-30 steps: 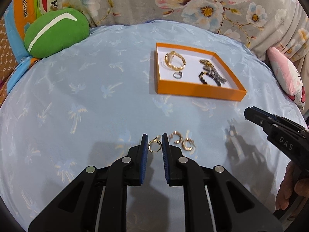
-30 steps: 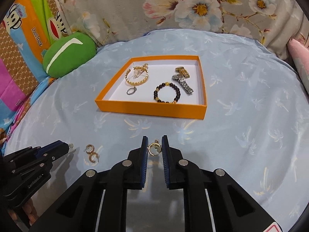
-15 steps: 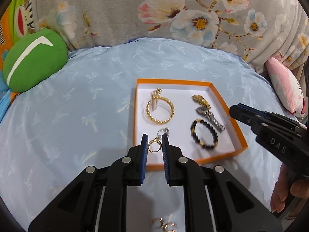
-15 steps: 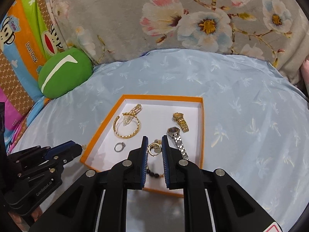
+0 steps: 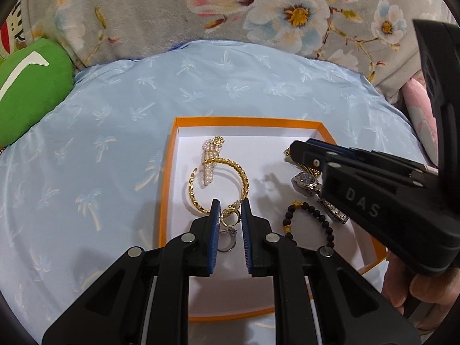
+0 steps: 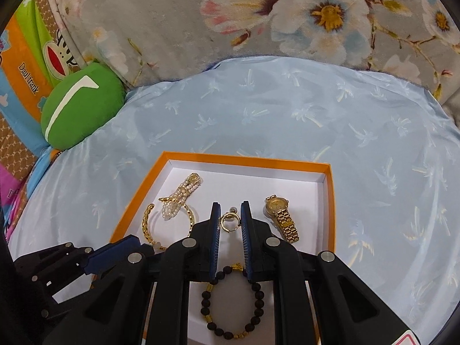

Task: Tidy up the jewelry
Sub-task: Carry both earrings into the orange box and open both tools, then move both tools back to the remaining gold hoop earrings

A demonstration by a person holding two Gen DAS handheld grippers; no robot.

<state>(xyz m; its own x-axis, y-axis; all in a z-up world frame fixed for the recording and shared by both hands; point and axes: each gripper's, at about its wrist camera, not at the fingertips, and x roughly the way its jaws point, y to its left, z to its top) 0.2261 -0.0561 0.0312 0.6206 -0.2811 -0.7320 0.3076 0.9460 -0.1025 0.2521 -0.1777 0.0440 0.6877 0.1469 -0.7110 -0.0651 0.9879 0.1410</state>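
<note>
- The orange box has low walls on all sides and is open from above.
- Bare white floor lies along the far wall of the box, and at the near edge in the left wrist view.
- The gold bangle and pearl clip fill the left half.
- The watches and bead bracelet crowd the right half.
- A silver ring lies just under the left gripper.
- The right gripper hangs over the box's middle, close beside the left one, so little room is left between them.
- The blue sheet beyond the box is open up to the green cushion.
</note>
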